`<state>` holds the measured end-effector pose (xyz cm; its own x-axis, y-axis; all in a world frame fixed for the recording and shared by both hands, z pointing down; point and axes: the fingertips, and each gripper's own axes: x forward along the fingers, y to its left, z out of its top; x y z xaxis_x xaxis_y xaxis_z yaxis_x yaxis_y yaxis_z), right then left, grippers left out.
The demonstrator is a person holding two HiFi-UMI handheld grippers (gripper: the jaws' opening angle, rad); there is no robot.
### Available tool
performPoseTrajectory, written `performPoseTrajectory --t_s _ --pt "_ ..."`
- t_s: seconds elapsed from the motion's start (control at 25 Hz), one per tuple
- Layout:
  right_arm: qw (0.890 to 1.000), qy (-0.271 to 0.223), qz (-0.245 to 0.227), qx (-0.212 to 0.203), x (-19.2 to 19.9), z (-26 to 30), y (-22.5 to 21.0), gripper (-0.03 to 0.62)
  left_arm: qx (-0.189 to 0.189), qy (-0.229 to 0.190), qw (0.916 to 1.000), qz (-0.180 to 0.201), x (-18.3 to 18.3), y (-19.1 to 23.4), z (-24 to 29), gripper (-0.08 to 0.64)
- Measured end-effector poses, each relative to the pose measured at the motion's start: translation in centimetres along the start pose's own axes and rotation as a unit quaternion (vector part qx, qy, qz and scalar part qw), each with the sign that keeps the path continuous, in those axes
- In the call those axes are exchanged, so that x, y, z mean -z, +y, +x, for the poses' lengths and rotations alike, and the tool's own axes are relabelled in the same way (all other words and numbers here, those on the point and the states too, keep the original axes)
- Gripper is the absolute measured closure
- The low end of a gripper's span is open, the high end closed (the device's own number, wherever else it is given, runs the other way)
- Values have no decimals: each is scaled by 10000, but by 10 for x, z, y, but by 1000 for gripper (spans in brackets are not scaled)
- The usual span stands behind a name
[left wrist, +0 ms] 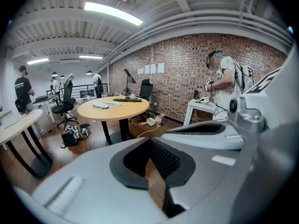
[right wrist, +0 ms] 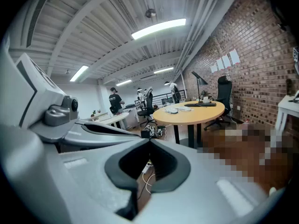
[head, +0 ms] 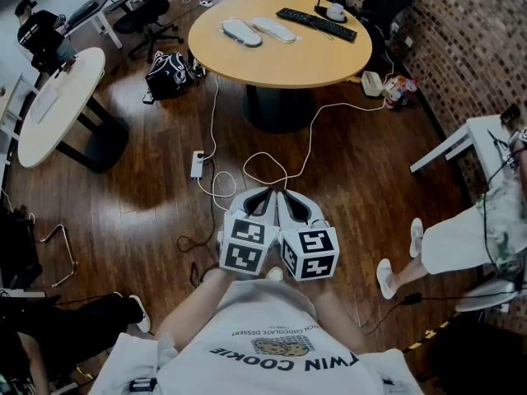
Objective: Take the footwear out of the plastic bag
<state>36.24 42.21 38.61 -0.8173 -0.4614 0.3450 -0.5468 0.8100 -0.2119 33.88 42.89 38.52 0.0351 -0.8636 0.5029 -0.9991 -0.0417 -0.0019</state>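
Two pale slippers in clear plastic (head: pixel 255 31) lie on the far round wooden table (head: pixel 288 64); they show small in the left gripper view (left wrist: pixel 100 105) and in the right gripper view (right wrist: pixel 172 110). Both grippers are held side by side close to my chest, well short of that table, over the wooden floor. My left gripper (head: pixel 268 192) has its jaws together with nothing in them (left wrist: pixel 150 140). My right gripper (head: pixel 285 194) is shut and empty too (right wrist: pixel 149 140). Each gripper's body shows at the edge of the other's view.
A keyboard (head: pixel 317 23) and a cup (head: pixel 335 11) share the round table. White cables and a power strip (head: pixel 198 164) lie on the floor ahead. A black bag (head: pixel 169 74) sits by the table's left, a white oval table (head: pixel 58 105) farther left. A seated person (head: pixel 461 237) is at my right.
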Motion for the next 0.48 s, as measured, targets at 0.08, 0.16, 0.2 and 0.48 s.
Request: performPoseTrajectory --t_s 0.08,0.16,0.2,0.48 --pt "10000 41 49 23 -1 5 -3 592 62 40 10000 -4 -1 2 5 555" --pt "9999 84 79 27 -3 13 -6 592 112 64 9999 -42 -3 8 11 555" --pt "9999 107 70 31 -4 19 -8 592 123 67 9999 -57 -4 12 16 555" --pt "9995 284 -36 151 -21 84 -35 592 298 74 9994 -166 -20 57 70 555"
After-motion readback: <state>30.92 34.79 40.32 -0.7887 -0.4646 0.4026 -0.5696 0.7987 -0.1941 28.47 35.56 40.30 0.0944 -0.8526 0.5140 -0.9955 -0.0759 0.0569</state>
